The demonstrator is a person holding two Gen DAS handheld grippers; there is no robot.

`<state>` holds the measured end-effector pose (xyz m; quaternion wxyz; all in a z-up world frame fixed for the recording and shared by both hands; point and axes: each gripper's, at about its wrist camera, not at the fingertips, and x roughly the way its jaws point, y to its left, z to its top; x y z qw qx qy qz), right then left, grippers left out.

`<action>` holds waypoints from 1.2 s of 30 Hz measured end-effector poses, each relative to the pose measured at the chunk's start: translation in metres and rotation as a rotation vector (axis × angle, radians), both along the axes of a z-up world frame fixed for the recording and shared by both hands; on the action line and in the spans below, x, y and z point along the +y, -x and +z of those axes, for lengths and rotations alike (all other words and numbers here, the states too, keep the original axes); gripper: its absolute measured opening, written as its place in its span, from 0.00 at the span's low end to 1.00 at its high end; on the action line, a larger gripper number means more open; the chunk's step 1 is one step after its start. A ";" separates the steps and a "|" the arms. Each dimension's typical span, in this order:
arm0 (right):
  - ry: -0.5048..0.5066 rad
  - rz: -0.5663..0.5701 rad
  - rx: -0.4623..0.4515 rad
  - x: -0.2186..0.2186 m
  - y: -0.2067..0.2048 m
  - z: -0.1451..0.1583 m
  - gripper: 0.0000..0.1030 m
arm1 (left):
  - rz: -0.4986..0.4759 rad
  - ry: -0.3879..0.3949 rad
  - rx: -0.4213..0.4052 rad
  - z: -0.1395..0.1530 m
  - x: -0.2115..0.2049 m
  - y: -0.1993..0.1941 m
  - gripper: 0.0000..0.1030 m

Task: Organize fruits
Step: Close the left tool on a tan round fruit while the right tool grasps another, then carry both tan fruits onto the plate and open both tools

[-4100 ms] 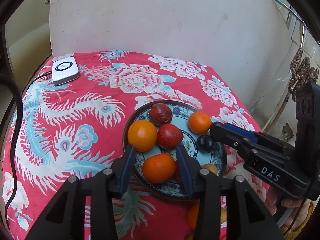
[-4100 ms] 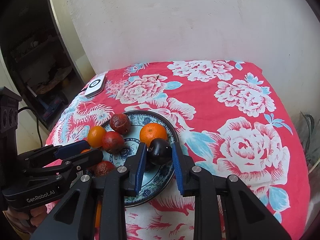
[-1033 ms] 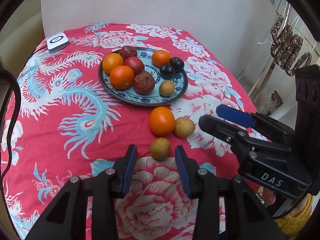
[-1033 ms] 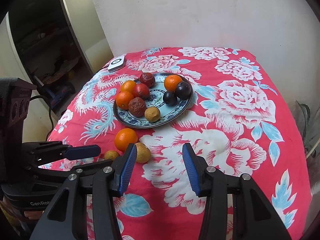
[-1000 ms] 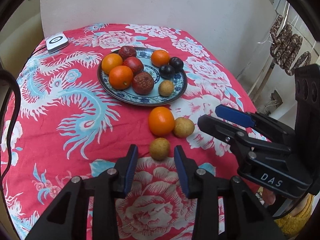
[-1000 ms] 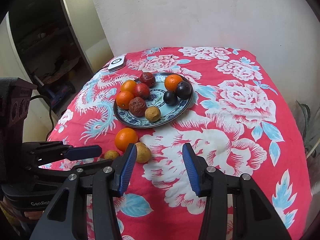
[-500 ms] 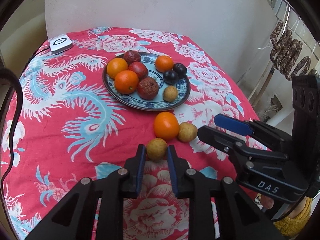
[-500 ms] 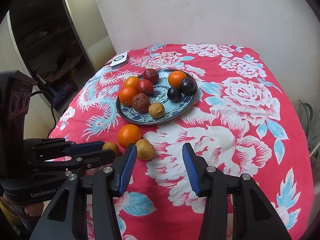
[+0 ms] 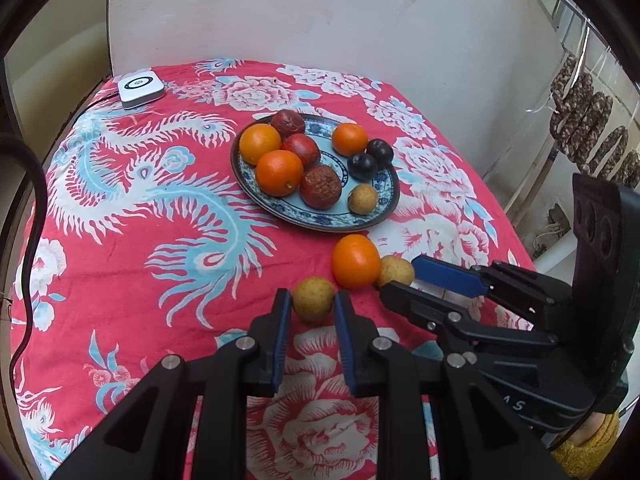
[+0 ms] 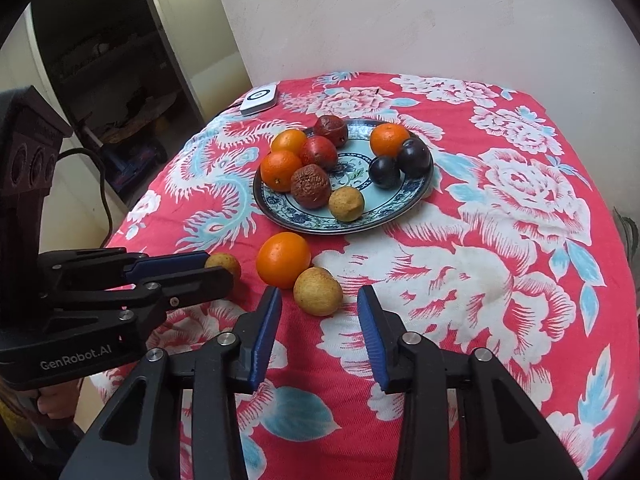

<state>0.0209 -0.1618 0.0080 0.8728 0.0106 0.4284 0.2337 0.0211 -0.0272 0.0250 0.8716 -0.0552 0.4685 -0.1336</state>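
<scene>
Three fruits lie on the red flowered cloth in front of a blue patterned plate (image 9: 320, 226) (image 10: 320, 230). The plate holds oranges, wrinkled red fruits, two dark plums and one small yellow-brown fruit. My left gripper (image 9: 311, 300) (image 10: 218, 268) is shut on the left small yellow-brown fruit (image 9: 313, 299) (image 10: 224, 262), both pads against it. My right gripper (image 10: 319, 296) (image 9: 400, 278) straddles the other small yellow-brown fruit (image 10: 318, 291) (image 9: 396, 270). Its jaws are closing, with gaps still showing beside the fruit. A loose orange (image 9: 355, 261) (image 10: 283, 259) sits between the two, touching the right one.
A white flat device (image 9: 141, 87) (image 10: 259, 99) lies at the table's far left corner. A black cable (image 9: 32, 200) hangs off the left edge. A plaster wall stands behind the table, and dried sausages (image 9: 592, 128) hang to the right.
My left jaws have shut onto the left small fruit. The right jaws have narrowed around the other small fruit. Both views now sit a little closer to the fruits.
</scene>
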 end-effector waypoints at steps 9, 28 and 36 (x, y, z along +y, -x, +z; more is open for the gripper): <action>0.019 0.014 -0.013 0.003 0.001 -0.003 0.27 | 0.017 0.006 -0.011 0.004 0.005 -0.002 0.23; 0.016 -0.052 -0.076 -0.017 -0.015 0.023 0.27 | 0.026 0.010 -0.053 0.017 0.000 -0.034 0.23; 0.056 -0.070 -0.091 -0.020 -0.037 0.026 0.27 | 0.022 -0.019 -0.051 0.011 -0.010 -0.050 0.22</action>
